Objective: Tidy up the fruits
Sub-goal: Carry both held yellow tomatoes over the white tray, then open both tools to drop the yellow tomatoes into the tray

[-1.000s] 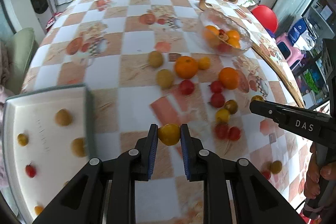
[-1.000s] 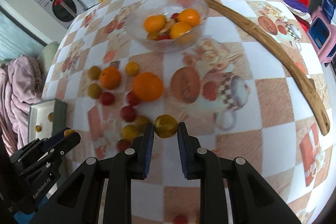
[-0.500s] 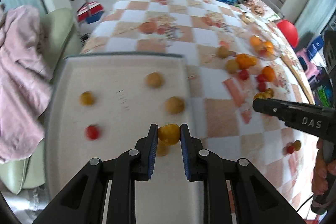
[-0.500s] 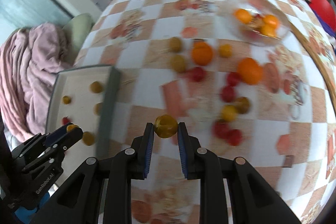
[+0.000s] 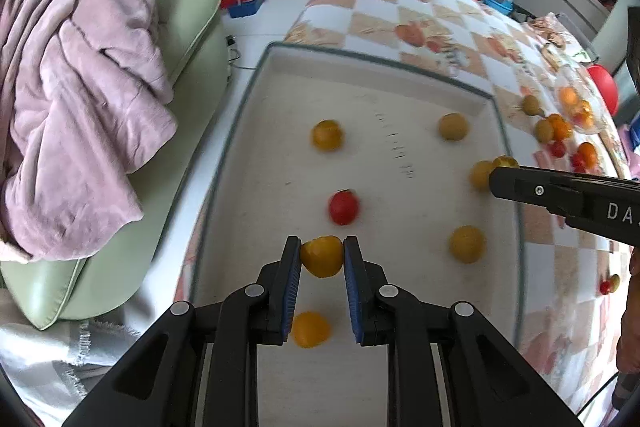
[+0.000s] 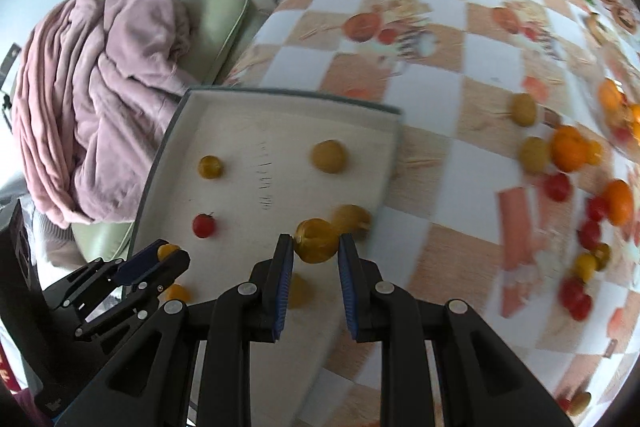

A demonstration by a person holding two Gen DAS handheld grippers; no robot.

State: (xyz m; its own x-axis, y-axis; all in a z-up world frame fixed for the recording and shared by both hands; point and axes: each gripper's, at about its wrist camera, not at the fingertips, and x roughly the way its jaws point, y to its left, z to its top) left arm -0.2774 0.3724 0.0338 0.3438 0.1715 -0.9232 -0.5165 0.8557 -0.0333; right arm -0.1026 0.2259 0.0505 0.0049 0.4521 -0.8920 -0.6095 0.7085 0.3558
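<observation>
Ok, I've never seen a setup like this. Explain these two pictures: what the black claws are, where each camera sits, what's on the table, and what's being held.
There is no robot here. A person holds a two-finger black tool in each hand, and a wide-angle camera on each looks forward along its fingers. The left view shows the left hand-held gripper shut on a yellow fruit above a white tray that already holds several small fruits, mostly yellow, plus a red one. The right view shows the right hand-held gripper shut on another yellow fruit over the tray's edge. More loose fruits, such as an orange, lie on the checked tablecloth.
</observation>
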